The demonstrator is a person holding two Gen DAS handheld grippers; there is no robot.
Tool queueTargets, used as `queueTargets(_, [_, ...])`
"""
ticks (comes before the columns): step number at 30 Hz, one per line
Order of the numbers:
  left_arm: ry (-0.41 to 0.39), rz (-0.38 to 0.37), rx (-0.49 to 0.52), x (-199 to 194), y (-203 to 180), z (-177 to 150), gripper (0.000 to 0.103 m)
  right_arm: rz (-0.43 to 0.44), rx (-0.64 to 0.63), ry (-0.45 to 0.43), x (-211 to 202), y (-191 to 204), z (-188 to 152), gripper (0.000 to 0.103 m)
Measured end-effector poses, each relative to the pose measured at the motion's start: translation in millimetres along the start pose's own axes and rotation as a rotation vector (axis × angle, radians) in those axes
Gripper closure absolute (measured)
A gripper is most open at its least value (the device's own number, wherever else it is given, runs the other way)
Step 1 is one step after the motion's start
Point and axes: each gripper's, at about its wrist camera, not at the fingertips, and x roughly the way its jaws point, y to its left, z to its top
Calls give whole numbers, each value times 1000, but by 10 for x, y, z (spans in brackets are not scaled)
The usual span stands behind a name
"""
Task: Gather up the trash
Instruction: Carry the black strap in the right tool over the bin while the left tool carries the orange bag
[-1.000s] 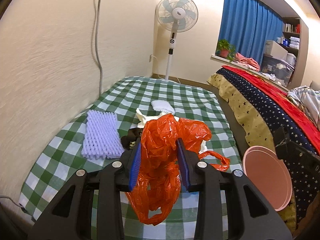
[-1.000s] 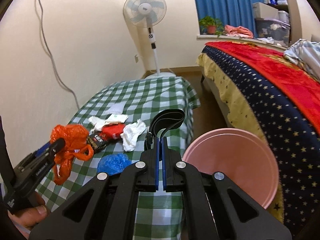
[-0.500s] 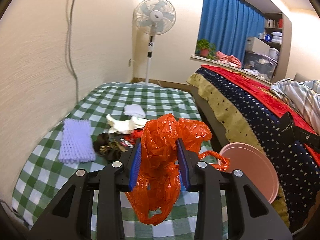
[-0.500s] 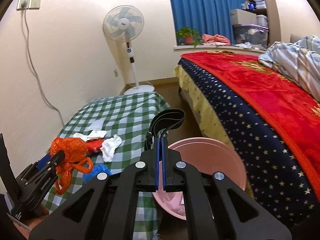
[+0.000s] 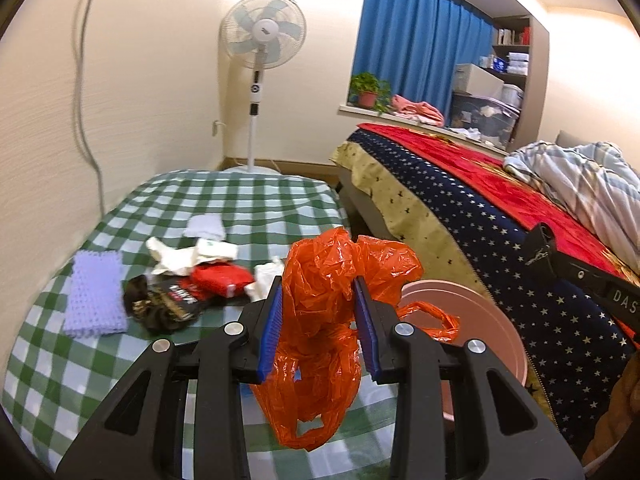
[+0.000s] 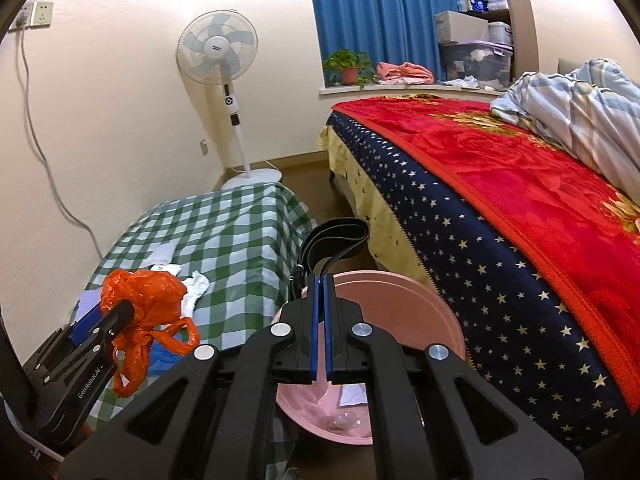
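My left gripper (image 5: 318, 285) is shut on a crumpled orange plastic bag (image 5: 320, 312), which hangs from its blue pads above the table's right edge. The right wrist view shows that same left gripper (image 6: 116, 312) and the orange bag (image 6: 144, 300) at the lower left. My right gripper (image 6: 321, 280) is shut on a black strap (image 6: 336, 236) that loops up past its tips. A pink round bin (image 6: 404, 304) with a few scraps inside stands on the floor right below the right gripper. The bin (image 5: 480, 320) also shows just right of the bag.
The green checked table (image 5: 248, 208) carries white tissues (image 5: 192, 252), a red packet (image 5: 220, 278), a black wrapper (image 5: 168, 304) and a purple foam net (image 5: 96, 292). A bed with a starred, red blanket (image 6: 520, 208) runs along the right. A standing fan (image 6: 224, 52) is at the back.
Both grippers have swung right, away from the wall and table. The pink bin now sits closer under the right gripper. The orange bag and black strap stay held.
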Motion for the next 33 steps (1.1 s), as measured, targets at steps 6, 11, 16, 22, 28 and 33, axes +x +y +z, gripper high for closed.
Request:
queueTargets(6, [18, -47, 35, 186, -249, -4, 69, -69, -10, -13, 34, -140, 42, 101])
queueTargets(11, [29, -85, 61, 328, -424, -16, 69, -92, 15, -6, 71, -280, 60, 101])
queueTargets(16, [44, -125, 87, 460, -610, -53, 69, -102, 17, 2, 117, -321, 58, 101])
queueTargets(22, [79, -149, 89, 615, -705, -89, 69, -128, 24, 17, 182, -379, 42, 101])
queueTargets(28, [110, -156, 91, 734, -784, -136, 69, -144, 39, 21, 237, -441, 48, 101])
queueTargets(33, [117, -162, 84, 785, -832, -128, 69, -154, 39, 21, 251, -458, 46, 101])
